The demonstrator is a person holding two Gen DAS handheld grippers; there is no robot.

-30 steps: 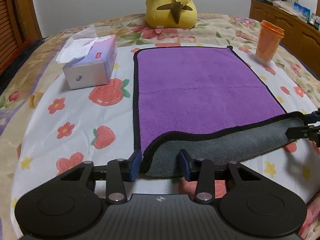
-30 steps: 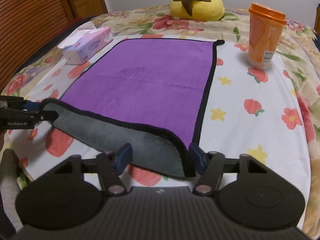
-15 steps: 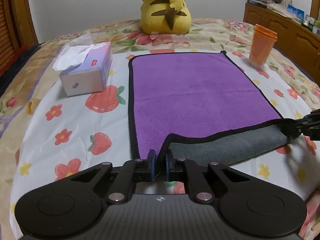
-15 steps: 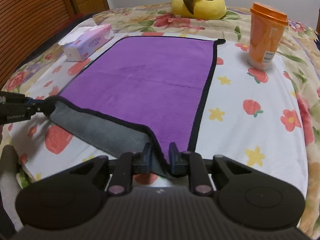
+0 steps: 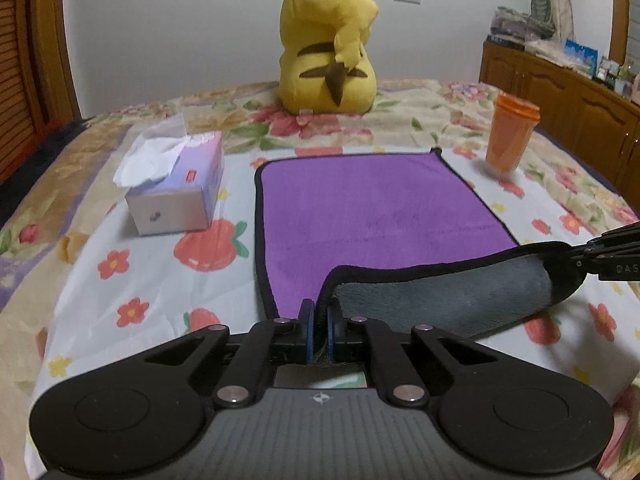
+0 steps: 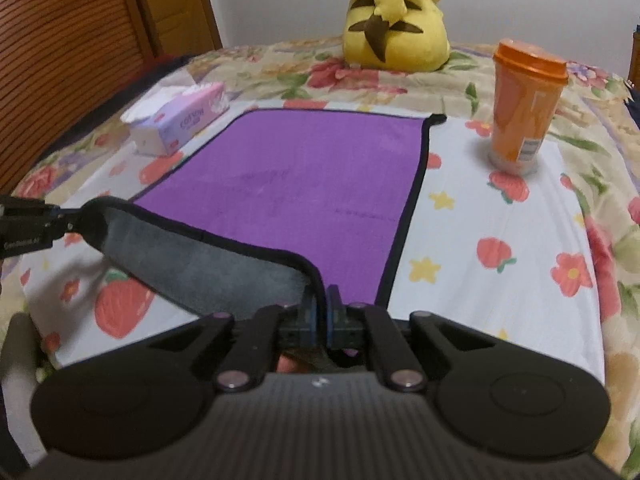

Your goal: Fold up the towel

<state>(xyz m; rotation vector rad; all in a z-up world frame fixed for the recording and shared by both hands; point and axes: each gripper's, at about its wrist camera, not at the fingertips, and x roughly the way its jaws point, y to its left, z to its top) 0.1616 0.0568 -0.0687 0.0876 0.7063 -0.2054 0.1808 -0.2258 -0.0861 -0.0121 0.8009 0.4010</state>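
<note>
A purple towel (image 5: 360, 208) with a black hem and a grey underside lies flat on the flowered bed sheet; it also shows in the right wrist view (image 6: 320, 176). My left gripper (image 5: 319, 314) is shut on the towel's near left corner. My right gripper (image 6: 320, 304) is shut on the near right corner. The near edge is lifted off the sheet and curls forward, so the grey underside (image 5: 440, 300) shows between the two grippers. The right gripper shows at the right edge of the left wrist view (image 5: 608, 256), and the left gripper shows at the left edge of the right wrist view (image 6: 32, 224).
A tissue box (image 5: 176, 196) stands left of the towel. An orange lidded cup (image 5: 510, 136) stands at its far right corner. A yellow plush toy (image 5: 332, 52) sits behind the towel. A wooden cabinet (image 5: 560, 96) lines the right wall, slatted wooden doors (image 6: 60, 48) the left.
Both grippers closed from open onto the towel's near corners, then lifted them. The near edge now hangs higher off the sheet between them.
</note>
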